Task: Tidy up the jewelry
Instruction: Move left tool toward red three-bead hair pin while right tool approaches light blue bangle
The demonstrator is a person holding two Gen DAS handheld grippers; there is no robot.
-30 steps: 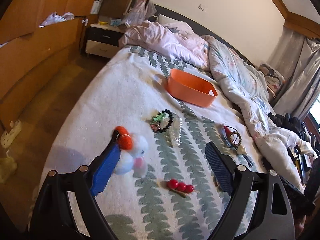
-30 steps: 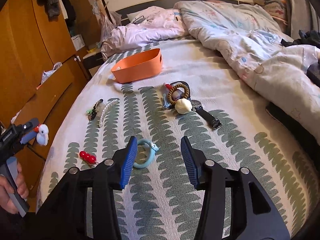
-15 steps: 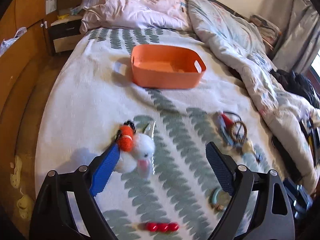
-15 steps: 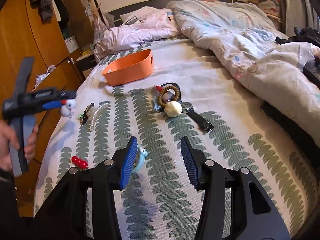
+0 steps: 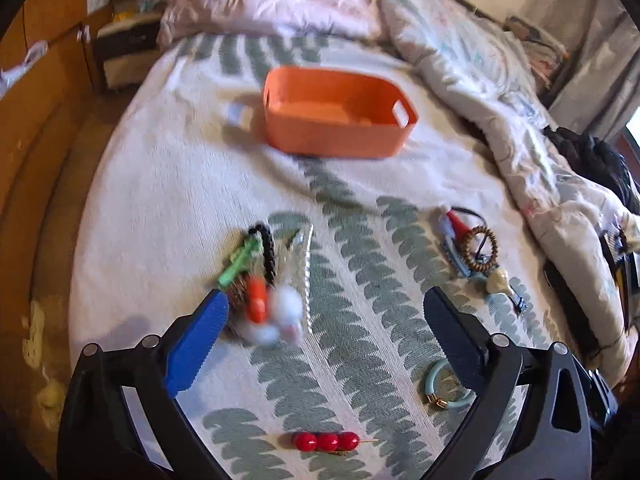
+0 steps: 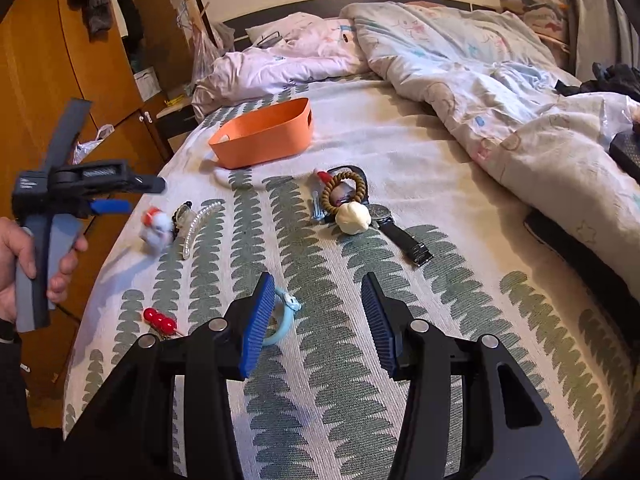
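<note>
orange plastic marks the far goal: the orange basket (image 5: 340,114) sits on the leaf-patterned bedspread (image 5: 160,184) toward the head of the bed, with bare cloth on all its sides and the rumpled quilt (image 5: 500,92) to its right. the left gripper (image 5: 324,332) hangs above the spread with jaws wide and nothing between them; a blurred white plush charm with an orange cap (image 5: 268,312) is just off its blue finger, and i cannot tell whether it touches the cloth. right behind it lie a black bead bracelet (image 5: 268,252), a green clip (image 5: 240,262) and a pearl hair clip (image 5: 306,264), crowded together. a clear strip of bedspread runs between that cluster and the wooden bead ring pile (image 5: 478,252) to the right. the right gripper (image 6: 316,320) is spread wide over open cloth, the light blue bangle (image 6: 280,320) beside its left finger. red beads (image 5: 326,441) lie near the bed's foot edge.
</note>
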